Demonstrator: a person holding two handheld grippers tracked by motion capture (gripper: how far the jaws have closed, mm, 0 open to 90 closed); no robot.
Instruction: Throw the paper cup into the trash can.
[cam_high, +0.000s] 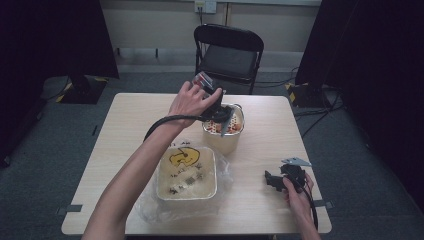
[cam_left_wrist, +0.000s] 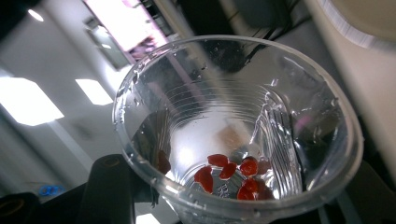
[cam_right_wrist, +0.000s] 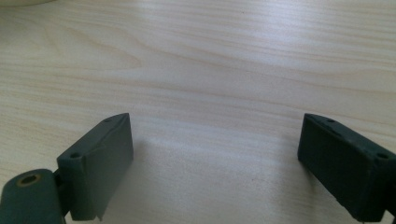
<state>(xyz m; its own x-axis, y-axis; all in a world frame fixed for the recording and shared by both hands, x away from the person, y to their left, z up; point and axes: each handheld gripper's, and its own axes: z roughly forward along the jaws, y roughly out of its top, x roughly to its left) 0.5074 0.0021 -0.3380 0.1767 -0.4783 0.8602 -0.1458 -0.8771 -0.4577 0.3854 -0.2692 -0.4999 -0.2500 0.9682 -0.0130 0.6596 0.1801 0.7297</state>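
My left gripper (cam_high: 207, 91) is raised over the back middle of the table and is shut on a clear plastic cup (cam_high: 202, 80). The cup (cam_left_wrist: 233, 126) is tipped, its mouth facing back toward the gripper, and a few red pieces (cam_left_wrist: 231, 175) cling near its bottom. Just below it stands a round cream pot (cam_high: 223, 136) with orange and white food inside. My right gripper (cam_high: 273, 181) rests low on the table at the front right. Its jaws (cam_right_wrist: 215, 158) stand wide open over bare wood.
A square cream container (cam_high: 187, 175) with a yellow mark on top sits on a clear plastic bag (cam_high: 150, 205) at the front middle. A black folding chair (cam_high: 228, 55) stands behind the light wooden table (cam_high: 135, 120). Dark curtains flank the room.
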